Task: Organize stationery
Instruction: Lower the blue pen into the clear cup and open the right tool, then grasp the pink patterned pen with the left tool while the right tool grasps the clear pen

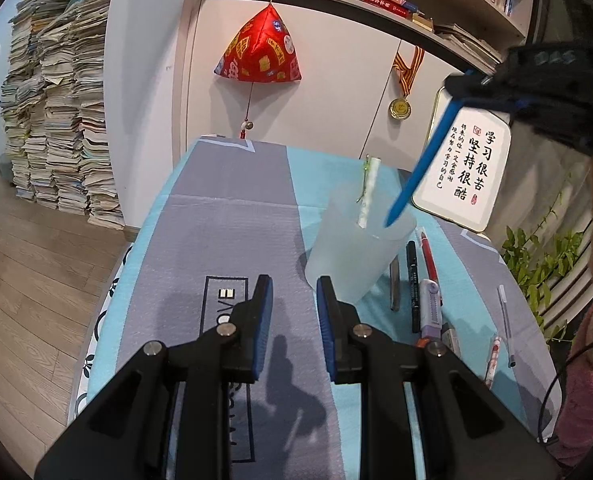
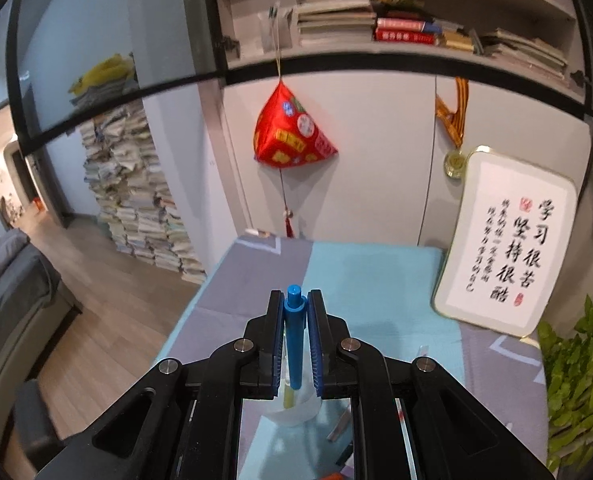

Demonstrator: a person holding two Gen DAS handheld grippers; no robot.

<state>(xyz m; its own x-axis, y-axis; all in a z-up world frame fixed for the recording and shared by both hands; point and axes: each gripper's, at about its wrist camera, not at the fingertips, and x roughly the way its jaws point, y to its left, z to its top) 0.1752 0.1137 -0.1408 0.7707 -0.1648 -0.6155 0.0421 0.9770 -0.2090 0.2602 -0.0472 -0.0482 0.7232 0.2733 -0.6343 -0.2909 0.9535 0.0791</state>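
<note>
Black jaws of the left gripper (image 1: 294,296) stand slightly parted over the blue-and-grey mat (image 1: 224,232) with nothing between them, the right finger just beside the frosted cup (image 1: 356,252). Clenched on a blue pen (image 2: 295,336), the right gripper (image 2: 295,300) hangs the pen slanting above the cup, its tip at the rim beside a white patterned pen (image 1: 367,192) already standing inside. Right of the cup, more pens (image 1: 422,280) lie on the mat.

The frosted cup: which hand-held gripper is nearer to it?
Left. The left hand-held gripper sits beside the frosted cup, holding nothing. The right hand-held gripper holds the blue pen above it.
</note>
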